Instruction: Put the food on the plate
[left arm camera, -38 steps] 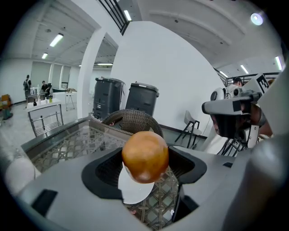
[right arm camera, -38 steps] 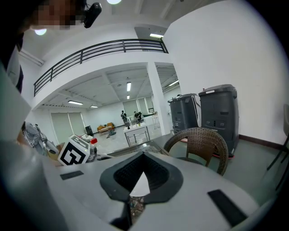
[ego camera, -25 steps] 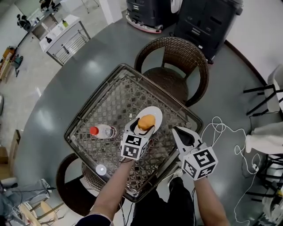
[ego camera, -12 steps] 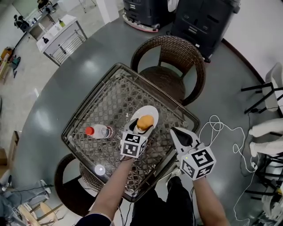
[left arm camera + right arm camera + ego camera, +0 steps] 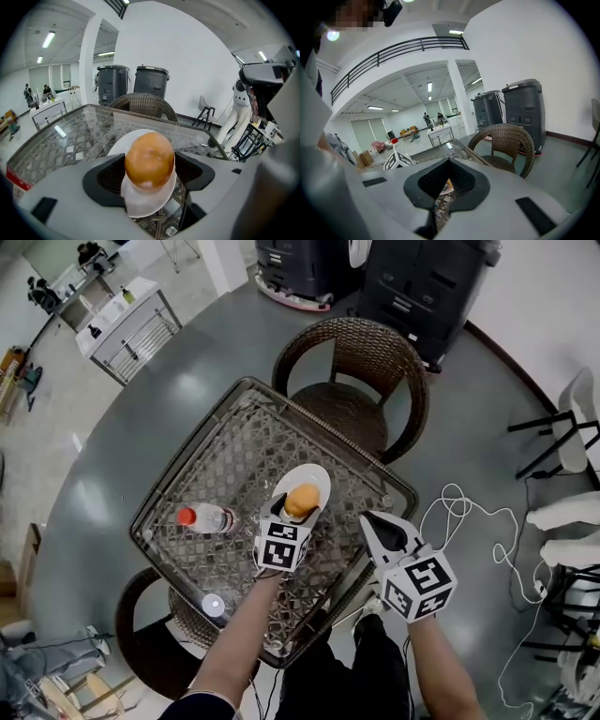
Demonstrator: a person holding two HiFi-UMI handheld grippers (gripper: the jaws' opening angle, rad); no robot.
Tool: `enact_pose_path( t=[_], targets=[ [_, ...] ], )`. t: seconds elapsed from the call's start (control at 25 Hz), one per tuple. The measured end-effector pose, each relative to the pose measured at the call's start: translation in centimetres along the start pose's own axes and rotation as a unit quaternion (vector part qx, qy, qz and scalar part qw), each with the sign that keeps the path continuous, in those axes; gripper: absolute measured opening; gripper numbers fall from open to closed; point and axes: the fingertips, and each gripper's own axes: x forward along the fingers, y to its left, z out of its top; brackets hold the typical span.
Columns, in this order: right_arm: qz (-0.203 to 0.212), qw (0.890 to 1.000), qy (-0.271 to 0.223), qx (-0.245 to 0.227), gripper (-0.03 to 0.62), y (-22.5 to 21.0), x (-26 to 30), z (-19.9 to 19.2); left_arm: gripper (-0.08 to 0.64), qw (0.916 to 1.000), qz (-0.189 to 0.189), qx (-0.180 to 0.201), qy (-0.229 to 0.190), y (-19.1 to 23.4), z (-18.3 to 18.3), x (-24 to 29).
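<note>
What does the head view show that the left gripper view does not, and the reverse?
Only the head view: the thin white cable looping on the grey floor and the person's bare forearm. Only the left gripper view: long ceiling strip lights. Both: the left gripper shut on the round orange-brown bun over the round white plate on the glass-topped lattice table, the brown wicker chair beyond.

The bun [image 5: 149, 160] hides much of the plate [image 5: 117, 143]; the bottle [image 5: 16, 180] is cut by the left edge
</note>
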Motion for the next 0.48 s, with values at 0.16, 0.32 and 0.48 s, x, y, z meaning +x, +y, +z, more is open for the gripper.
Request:
enact_pose_path(
  t=[0.16,0.32,0.48],
  targets=[
    [-0.003,1.000,-0.004,0.001,0.005,0.1,-0.6,0.1,0.325,0.9999,0.007,0.012,-0.004,-0.2,0.0,-0.5],
    [-0.003,1.000,-0.009,0.000,0.005,0.4,-1.1,0.1,0.326,0.9996,0.019,0.017,-0.009,0.0,0.0,-1.2],
    [-0.002,1.000,-0.015,-0.002,0.005,0.8,-1.6,0.5,0.348,0.9991,0.027,0.023,-0.022,0.1,0.8,-2.3]
  ],
)
